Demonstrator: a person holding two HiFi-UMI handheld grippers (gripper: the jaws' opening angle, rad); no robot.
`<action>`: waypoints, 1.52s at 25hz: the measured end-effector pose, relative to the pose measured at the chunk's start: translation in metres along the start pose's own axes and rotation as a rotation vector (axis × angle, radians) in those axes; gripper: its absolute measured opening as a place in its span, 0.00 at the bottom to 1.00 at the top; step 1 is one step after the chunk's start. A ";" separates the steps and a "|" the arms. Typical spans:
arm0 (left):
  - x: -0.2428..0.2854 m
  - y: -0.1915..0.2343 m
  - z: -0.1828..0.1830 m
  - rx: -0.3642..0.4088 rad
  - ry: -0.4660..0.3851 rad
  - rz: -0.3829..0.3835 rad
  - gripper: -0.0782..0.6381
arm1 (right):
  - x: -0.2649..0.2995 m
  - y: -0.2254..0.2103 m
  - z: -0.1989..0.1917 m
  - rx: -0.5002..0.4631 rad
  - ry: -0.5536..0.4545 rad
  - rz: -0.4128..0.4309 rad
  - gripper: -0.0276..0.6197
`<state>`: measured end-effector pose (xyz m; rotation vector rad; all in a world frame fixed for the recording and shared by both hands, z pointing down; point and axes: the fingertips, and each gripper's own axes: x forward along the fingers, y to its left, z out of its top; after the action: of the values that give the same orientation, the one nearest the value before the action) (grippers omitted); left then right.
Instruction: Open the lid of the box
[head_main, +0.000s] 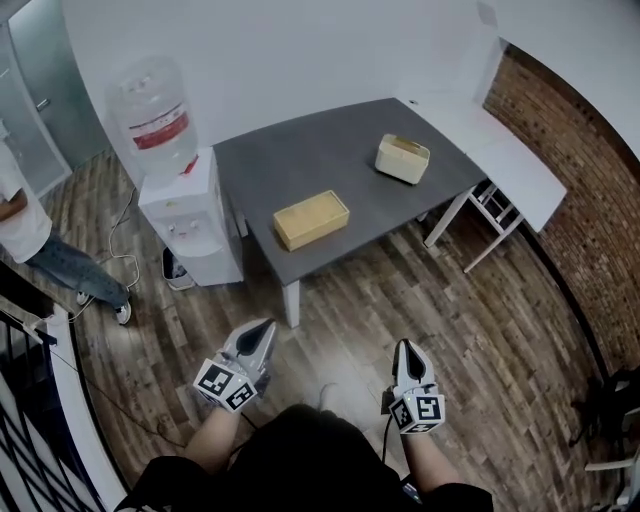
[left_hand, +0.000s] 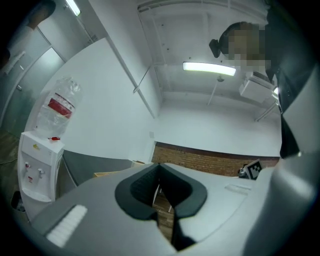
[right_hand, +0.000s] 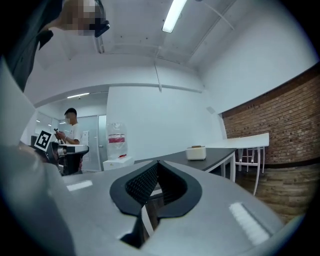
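Hanging well short of the box (head_main: 403, 158) on the surface (head_main: 320, 150), left gripper (head_main: 265, 327) and right gripper (head_main: 405, 346), fingers together, must first approach.

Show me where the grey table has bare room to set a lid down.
The grey table is bare across its far left part, behind the tan box, and in the strip between that box and the cream box. Tightest spot: the near edge by the tan box.

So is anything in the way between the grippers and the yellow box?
Nothing visible. Only floor lies between the left gripper, the right gripper and the yellow box on the table.
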<state>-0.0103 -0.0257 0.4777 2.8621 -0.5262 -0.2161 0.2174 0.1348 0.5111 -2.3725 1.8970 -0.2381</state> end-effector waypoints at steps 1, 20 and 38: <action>0.008 0.002 -0.001 -0.018 -0.003 0.013 0.11 | 0.006 -0.008 0.002 0.011 -0.001 0.004 0.05; 0.094 0.033 -0.001 0.003 -0.004 0.171 0.11 | 0.090 -0.095 0.002 0.119 0.032 0.069 0.05; 0.180 0.164 -0.004 0.013 -0.002 0.221 0.14 | 0.252 -0.097 0.046 -0.002 0.019 0.130 0.05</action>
<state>0.1024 -0.2397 0.5029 2.7872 -0.8401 -0.1777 0.3726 -0.0904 0.4980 -2.2439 2.0506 -0.2493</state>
